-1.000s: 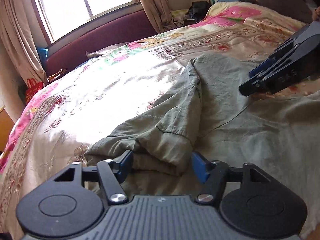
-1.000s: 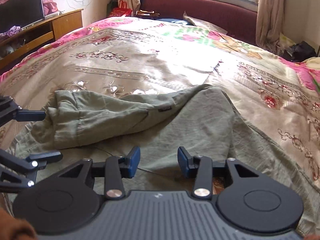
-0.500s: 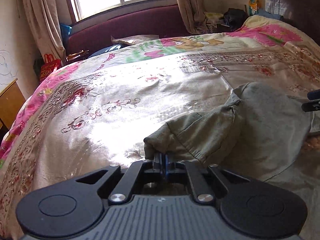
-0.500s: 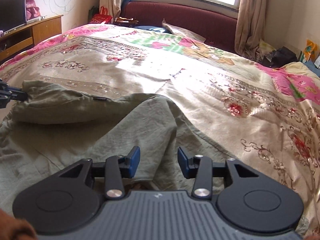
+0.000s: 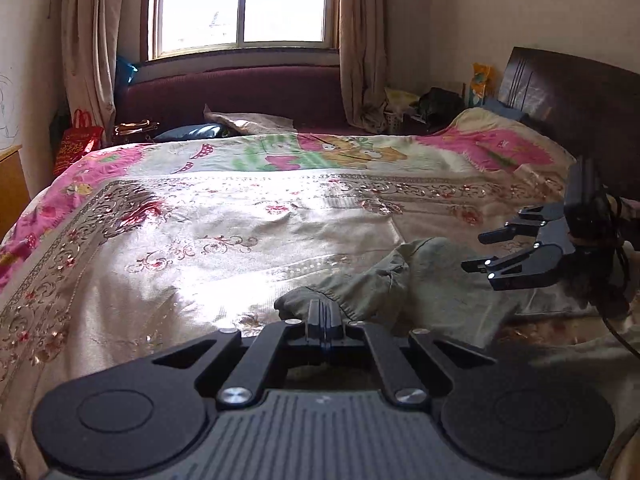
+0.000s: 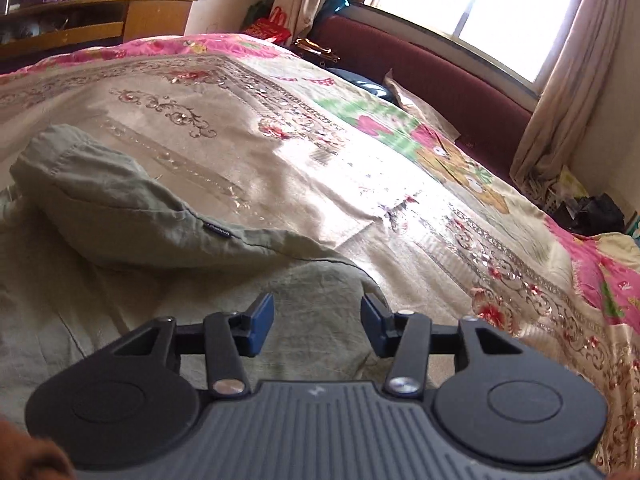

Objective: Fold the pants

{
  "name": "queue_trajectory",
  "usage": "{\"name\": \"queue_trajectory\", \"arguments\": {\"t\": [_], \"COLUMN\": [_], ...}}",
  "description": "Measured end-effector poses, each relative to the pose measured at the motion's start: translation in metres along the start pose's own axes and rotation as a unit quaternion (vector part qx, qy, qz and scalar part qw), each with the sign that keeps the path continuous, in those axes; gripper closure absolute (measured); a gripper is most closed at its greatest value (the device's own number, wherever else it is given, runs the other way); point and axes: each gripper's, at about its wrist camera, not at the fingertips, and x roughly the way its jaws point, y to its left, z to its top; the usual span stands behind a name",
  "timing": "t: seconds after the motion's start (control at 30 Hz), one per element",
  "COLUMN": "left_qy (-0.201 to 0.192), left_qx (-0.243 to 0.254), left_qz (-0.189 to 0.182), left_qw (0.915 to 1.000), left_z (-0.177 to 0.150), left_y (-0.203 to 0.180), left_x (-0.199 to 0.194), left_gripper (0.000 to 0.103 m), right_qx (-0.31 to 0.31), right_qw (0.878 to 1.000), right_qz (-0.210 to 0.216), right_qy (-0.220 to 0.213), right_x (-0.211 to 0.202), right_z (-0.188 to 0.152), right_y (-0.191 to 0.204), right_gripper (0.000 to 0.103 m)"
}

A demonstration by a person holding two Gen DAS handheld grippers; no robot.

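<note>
1. My left hand-held gripper (image 5: 325, 312) is pressed together, pinching a bunched edge of the pants (image 5: 432, 280) right at its tips.
2. My right hand-held gripper (image 6: 317, 326) is spread, hovering over the olive cloth with nothing between its fingers.
3. One pair of pants lies on the bed (image 5: 200, 232); ahead of my right gripper, to its left, a folded hump (image 6: 120, 200) rises.
4. Beyond both grippers: one window (image 5: 240, 0), one maroon sofa (image 5: 240, 92), one red bag (image 5: 78, 144).
5. Far left of my right gripper stands one wooden shelf unit (image 6: 156, 16).
</note>
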Motion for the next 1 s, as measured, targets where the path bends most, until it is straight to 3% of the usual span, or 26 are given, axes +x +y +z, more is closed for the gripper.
{"name": "queue_trajectory", "arguments": {"t": [0.13, 0.2, 0.23, 0.27, 0.33, 0.4, 0.47, 0.57, 0.87, 0.93, 1.0], "left_qy": [0.029, 0.032, 0.035, 0.042, 0.045, 0.048, 0.059, 0.089, 0.173, 0.179, 0.184], "left_qx": [0.012, 0.019, 0.026, 0.038, 0.061, 0.079, 0.08, 0.075, 0.087, 0.09, 0.093], "left_qz": [0.007, 0.006, 0.003, 0.0, 0.003, -0.001, -0.021, -0.038, -0.093, -0.09, -0.083], "left_qw": [0.9995, 0.9993, 0.9991, 0.9984, 0.9971, 0.9957, 0.9949, 0.9924, 0.9767, 0.9756, 0.975], "left_z": [-0.006, -0.002, 0.001, 0.006, 0.015, 0.026, 0.035, 0.039, 0.029, 0.028, 0.027], "left_y": [-0.006, -0.006, -0.005, -0.005, -0.005, -0.002, 0.004, 0.011, 0.027, 0.028, 0.029], "left_x": [0.034, 0.049, 0.057, 0.065, 0.078, 0.087, 0.098, 0.121, 0.147, 0.149, 0.15], "left_gripper": [0.078, 0.07, 0.062, 0.047, 0.037, 0.035, 0.02, 0.019, 0.019, 0.019, 0.02], "right_qx": [0.019, -0.017, -0.034, -0.055, -0.071, -0.084, -0.088, -0.105, -0.104, -0.105, -0.098], "right_qw": [1.0, 1.0, 0.999, 0.998, 0.997, 0.995, 0.995, 0.993, 0.983, 0.98, 0.979], "right_qz": [0.015, 0.025, 0.027, 0.03, 0.037, 0.044, 0.053, 0.058, 0.073, 0.081, 0.081], "right_qy": [0.001, 0.002, 0.001, 0.0, -0.002, -0.006, -0.009, 0.007, 0.134, 0.147, 0.157], "right_x": [0.004, 0.004, 0.004, 0.005, 0.01, 0.015, 0.025, 0.047, 0.128, 0.139, 0.144], "right_z": [-0.001, -0.003, -0.004, -0.004, -0.001, 0.007, 0.017, 0.031, 0.038, 0.037, 0.04], "right_y": [0.014, 0.024, 0.027, 0.029, 0.025, 0.017, 0.005, -0.009, -0.046, -0.047, -0.047], "right_gripper": [0.054, 0.054, 0.053, 0.052, 0.052, 0.052, 0.05, 0.049, 0.05, 0.051, 0.057]}}
